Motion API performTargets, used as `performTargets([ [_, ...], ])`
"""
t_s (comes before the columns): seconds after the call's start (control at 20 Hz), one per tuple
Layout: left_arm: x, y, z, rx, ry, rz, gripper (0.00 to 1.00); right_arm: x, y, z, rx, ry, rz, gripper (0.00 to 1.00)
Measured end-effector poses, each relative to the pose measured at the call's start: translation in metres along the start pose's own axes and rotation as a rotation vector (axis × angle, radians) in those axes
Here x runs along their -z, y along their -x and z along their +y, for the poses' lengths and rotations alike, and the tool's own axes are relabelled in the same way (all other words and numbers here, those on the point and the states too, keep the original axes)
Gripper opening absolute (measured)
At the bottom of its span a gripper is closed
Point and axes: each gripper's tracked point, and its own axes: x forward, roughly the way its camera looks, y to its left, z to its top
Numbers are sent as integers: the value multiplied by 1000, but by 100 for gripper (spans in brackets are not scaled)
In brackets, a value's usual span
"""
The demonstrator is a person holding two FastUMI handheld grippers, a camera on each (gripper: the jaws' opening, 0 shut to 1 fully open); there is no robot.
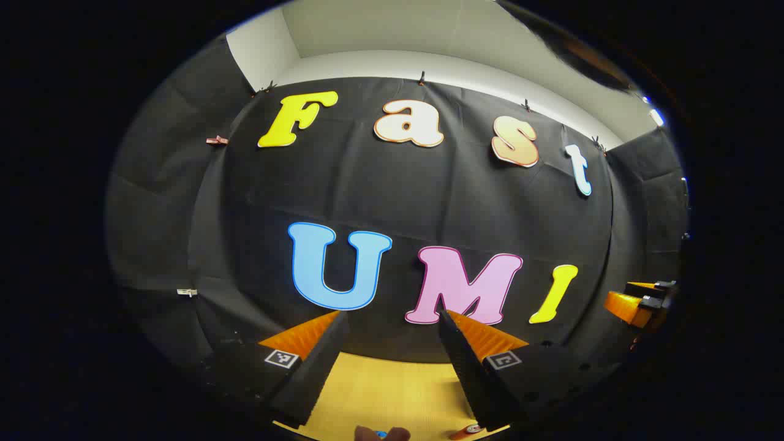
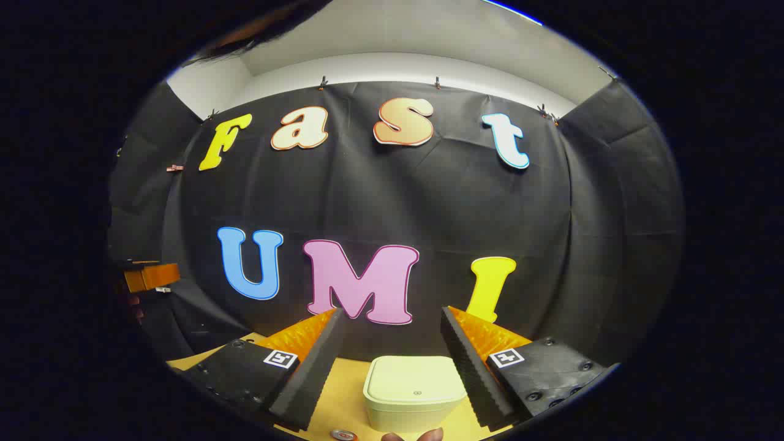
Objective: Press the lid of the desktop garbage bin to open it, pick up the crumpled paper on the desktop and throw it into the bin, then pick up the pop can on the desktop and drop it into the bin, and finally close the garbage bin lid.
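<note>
The right gripper (image 2: pixel 389 318) hovers with fingers spread wide, holding nothing; the garbage bin (image 2: pixel 415 392), lid closed, sits on the desktop (image 2: pixel 343 398) just ahead between them. The left gripper (image 1: pixel 392 321) is likewise spread and unloaded, the pop can (image 1: pixel 465 430) below its right finger.

Yellow tabletop (image 1: pixel 380 392) (bare wood look) before black cloth.
</note>
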Motion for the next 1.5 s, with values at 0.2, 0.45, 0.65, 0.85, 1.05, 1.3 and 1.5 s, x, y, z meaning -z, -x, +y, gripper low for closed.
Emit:
performTargets([
  [0.2,13,-12,2,20,-40,13,95,22,-6,4,29,70,32,98],
  [0.45,30,-27,-2,31,-61,33,95,32,-15,18,15,79,32,96],
  [0.65,34,-38,-4,30,-44,40,95,37,-20,16,19,97,39,95],
  [0.85,39,-42,-4,29,-56,48,95,42,-24,15,23,106,50,94],
  [1.05,42,-42,-3,28,-61,53,95,53,-30,20,-3,72,95,95],
  [1.3,46,-40,-3,30,-72,53,95,63,-34,13,5,30,129,81],
  [1.5,55,-40,-5,36,-66,73,95,71,-41,-1,49,60,144,59],
])
